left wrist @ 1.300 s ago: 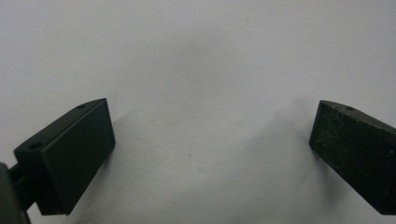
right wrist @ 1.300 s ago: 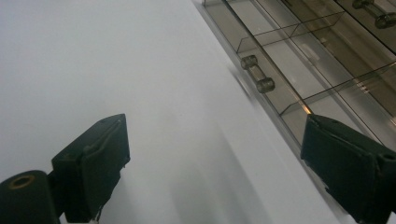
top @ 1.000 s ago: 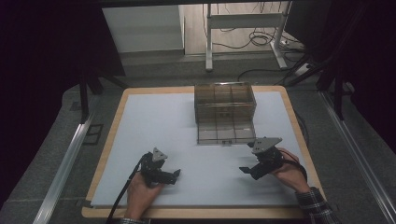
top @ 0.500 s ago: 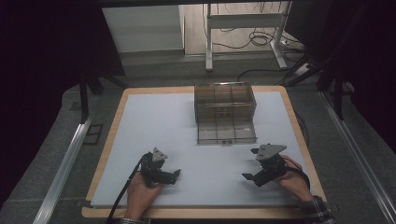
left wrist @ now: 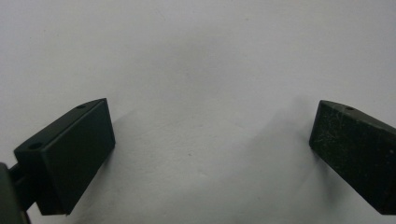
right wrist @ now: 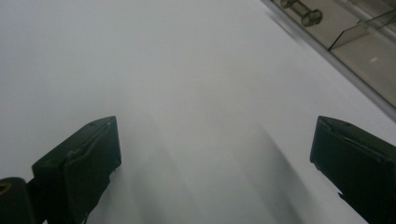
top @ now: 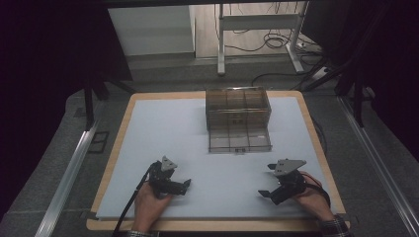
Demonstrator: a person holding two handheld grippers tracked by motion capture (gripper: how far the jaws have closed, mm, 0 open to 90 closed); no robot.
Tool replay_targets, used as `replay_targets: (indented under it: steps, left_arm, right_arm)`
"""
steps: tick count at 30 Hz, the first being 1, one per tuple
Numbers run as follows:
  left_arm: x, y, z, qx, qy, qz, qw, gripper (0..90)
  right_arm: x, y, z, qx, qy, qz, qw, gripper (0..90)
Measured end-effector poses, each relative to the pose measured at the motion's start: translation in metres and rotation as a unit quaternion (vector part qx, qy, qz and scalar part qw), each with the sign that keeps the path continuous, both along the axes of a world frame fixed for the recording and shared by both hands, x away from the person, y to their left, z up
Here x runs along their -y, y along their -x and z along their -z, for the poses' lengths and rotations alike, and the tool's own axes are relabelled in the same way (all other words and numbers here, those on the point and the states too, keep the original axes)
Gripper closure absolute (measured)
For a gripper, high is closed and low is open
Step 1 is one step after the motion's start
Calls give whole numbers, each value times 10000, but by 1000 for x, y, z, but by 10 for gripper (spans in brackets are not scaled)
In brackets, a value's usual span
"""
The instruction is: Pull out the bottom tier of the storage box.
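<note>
We've got both grippers low at the near edge of the mat (top: 148, 128). L gripper (top: 184, 185) sits on the mat w/ jaws spread wide and nothing between them; in the left gripper view there's just bare white surface between the two black pads (left wrist: 70, 158). R gripper (top: 267, 193) is the same: jaws wide apart, empty, hovering just over the mat near the right corner.

The box (top: 238, 118), a clear divided organiser, stands well apart from both, at the far middle of the mat, w/ a shallow tray part (top: 240, 140) at its near side. In the right gripper view its edge (right wrist: 355, 60) cuts across the top right corner, w/ a small metal part (right wrist: 306, 15) in one cell; we can't tell what it is.

Our read: we're at the start of a reach toward the box. To do it well:
- R goes first, it's closer and already angled at the box.
- Keep the jaws wide till they straddle a wall or rim; clear plastic is slippery, so grip square, not on a corner.
- Bring L in to steady the box so it doesn't slide on the smooth mat.
- Go slow near the thin tray rim.
</note>
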State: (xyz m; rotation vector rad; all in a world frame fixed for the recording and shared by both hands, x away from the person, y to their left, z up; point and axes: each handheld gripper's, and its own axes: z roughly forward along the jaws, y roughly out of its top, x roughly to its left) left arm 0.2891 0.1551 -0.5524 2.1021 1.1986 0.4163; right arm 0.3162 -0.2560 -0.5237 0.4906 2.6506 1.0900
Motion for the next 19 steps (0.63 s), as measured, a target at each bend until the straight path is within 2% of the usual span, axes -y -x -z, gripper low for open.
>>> replay_targets:
  steps: [5,8,14,19]
  left_arm:
    - [0,0,0,0,1,0,10000,0]
    - [0,0,0,0,1,0,10000,0]
    - [0,0,0,1,-1,1,10000,0]
    - [0,0,0,2,-7,-1,10000,0]
  right_arm:
    - [1,1,5,-102,5,20,9999,17]
    - [0,0,9,-193,94,32,9998,17]
    - [0,-2,10,-311,98,29,9995,16]
    - [0,-1,10,-309,97,38,9995,15]
